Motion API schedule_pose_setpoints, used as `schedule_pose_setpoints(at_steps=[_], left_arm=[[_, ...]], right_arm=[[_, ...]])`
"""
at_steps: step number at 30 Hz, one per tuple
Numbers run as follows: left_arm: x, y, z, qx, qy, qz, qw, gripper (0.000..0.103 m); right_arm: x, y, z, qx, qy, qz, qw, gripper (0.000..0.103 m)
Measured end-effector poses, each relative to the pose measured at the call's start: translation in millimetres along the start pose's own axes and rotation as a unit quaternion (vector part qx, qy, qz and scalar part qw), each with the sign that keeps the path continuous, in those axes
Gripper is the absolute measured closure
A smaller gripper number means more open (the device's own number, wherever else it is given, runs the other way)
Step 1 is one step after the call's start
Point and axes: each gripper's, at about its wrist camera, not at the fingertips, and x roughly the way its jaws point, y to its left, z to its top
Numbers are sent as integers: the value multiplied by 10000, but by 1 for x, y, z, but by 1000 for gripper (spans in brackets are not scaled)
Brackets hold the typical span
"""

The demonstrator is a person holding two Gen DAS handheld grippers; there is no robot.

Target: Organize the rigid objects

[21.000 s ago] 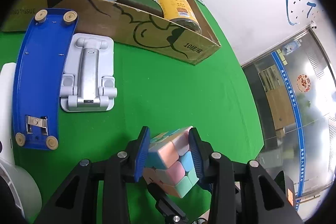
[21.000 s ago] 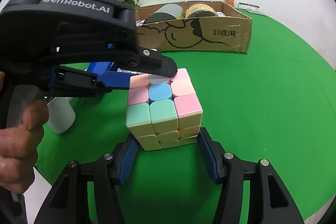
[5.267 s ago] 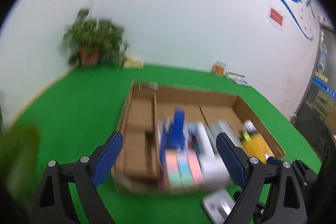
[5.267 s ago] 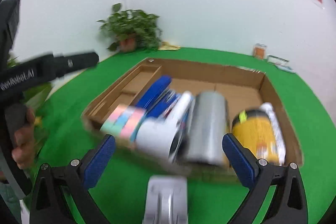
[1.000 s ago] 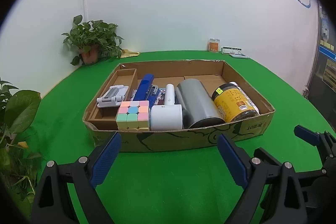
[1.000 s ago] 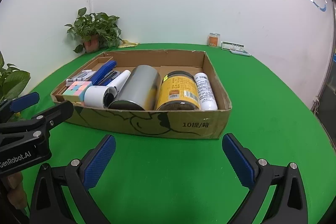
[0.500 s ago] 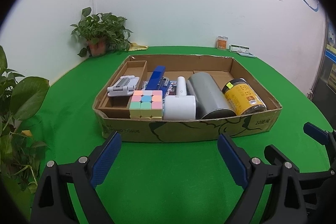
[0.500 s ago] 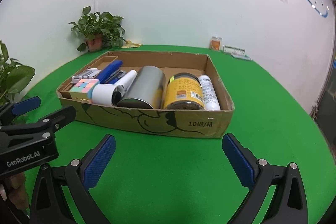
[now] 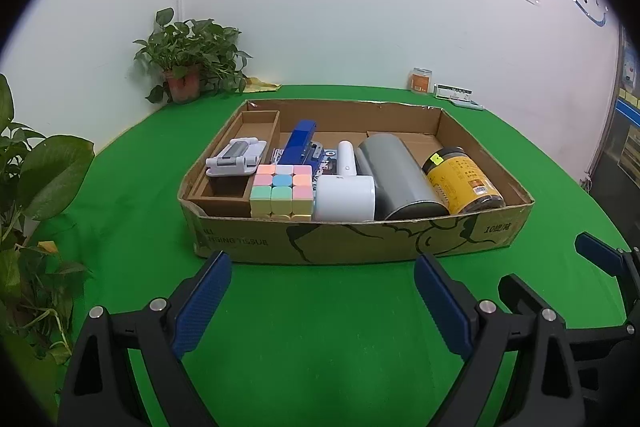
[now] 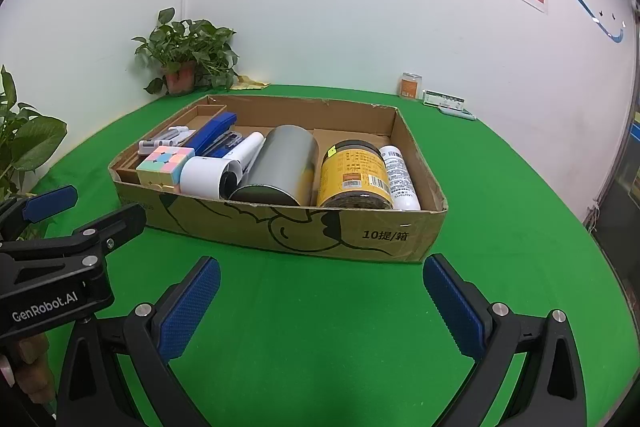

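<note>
Potted plant (image 9: 188, 67) by the wall — small orange jar (image 9: 420, 80) well apart

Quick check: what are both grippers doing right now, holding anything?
Left gripper: open, holding nothing, short of the cardboard box.
Right gripper: open, holding nothing, also short of the box.

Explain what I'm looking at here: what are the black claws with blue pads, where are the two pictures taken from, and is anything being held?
They are two hand-held grippers; a person works one in each hand. Each picture comes from a fisheye camera on one gripper, looking along its fingers. The left gripper and right gripper are both open and empty. They hover over a green table, facing a cardboard box. Inside lie a pastel puzzle cube, a phone stand, a blue stapler, a white device, a grey cylinder, a yellow jar and a white bottle.
</note>
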Motion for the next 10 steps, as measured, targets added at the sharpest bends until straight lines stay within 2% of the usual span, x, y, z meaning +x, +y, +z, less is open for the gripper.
schedule_pose_setpoints(at_steps=[7, 10], left_arm=[[1, -1, 3, 96, -120, -31, 9999, 10], [6, 0, 6, 22, -91, -189, 9998, 10]], right_arm=[[3, -2, 1, -32, 5, 40, 10000, 1], [4, -4, 3, -32, -28, 56, 10000, 1]])
